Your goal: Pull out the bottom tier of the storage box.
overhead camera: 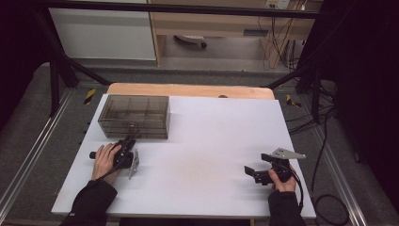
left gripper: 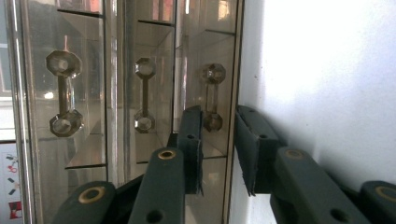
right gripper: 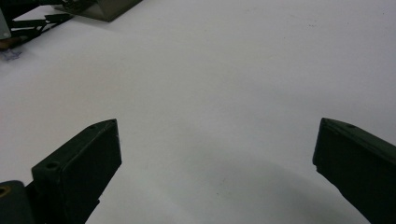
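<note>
A smoky clear drawer box (overhead camera: 134,115) stands at the back left of the white table (overhead camera: 211,141). My left gripper (overhead camera: 131,137) is at its front face, lying on its side. In the left gripper view three drawer handles line up, and the handle (left gripper: 213,88) nearest the table lies between the jaws of my left gripper (left gripper: 219,116). A narrow gap shows between that handle and one jaw, so the gripper is open around it. My right gripper (overhead camera: 251,173) rests near the front right of the table, and its jaws (right gripper: 218,123) stand wide open with nothing between them.
A wooden strip (overhead camera: 188,89) edges the table's far side. Black frame bars and cables (overhead camera: 324,141) run along the right. In the right gripper view, the box's corner (right gripper: 102,9) and the other gripper (right gripper: 32,21) show far off.
</note>
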A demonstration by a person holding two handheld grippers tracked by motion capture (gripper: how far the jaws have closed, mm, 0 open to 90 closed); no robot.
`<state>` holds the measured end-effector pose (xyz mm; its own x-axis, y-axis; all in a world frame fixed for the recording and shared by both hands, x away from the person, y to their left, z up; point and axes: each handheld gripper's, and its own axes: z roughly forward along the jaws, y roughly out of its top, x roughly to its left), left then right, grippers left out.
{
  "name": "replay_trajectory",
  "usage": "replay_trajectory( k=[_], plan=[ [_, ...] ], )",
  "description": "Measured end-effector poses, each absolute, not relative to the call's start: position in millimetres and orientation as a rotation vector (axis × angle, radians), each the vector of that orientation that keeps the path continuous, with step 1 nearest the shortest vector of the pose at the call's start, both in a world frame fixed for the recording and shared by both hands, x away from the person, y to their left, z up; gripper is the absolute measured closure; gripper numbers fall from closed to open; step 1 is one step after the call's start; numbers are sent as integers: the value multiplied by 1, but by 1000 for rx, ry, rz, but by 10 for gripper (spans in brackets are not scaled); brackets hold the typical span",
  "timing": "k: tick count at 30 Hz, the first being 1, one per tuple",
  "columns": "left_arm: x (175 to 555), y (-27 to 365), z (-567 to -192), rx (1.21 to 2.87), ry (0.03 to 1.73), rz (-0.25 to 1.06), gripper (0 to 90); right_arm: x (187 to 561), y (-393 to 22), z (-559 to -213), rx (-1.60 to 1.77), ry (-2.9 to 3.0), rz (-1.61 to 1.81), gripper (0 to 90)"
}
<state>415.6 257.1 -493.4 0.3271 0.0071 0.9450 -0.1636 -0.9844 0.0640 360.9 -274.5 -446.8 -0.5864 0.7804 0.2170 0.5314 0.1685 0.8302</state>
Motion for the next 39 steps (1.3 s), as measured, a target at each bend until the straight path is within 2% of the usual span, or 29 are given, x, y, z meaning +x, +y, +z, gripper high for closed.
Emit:
replay_trajectory(
  k=[11, 39],
  plan=[
    [417, 256, -497, 2426, -170, 1799, 751, 361, -274, -447, 1266, 2188, 1380, 18],
    [417, 254, -498, 2416, -221, 1839, 798, 361, -275, -447, 1268, 2182, 1382, 18]
  ],
)
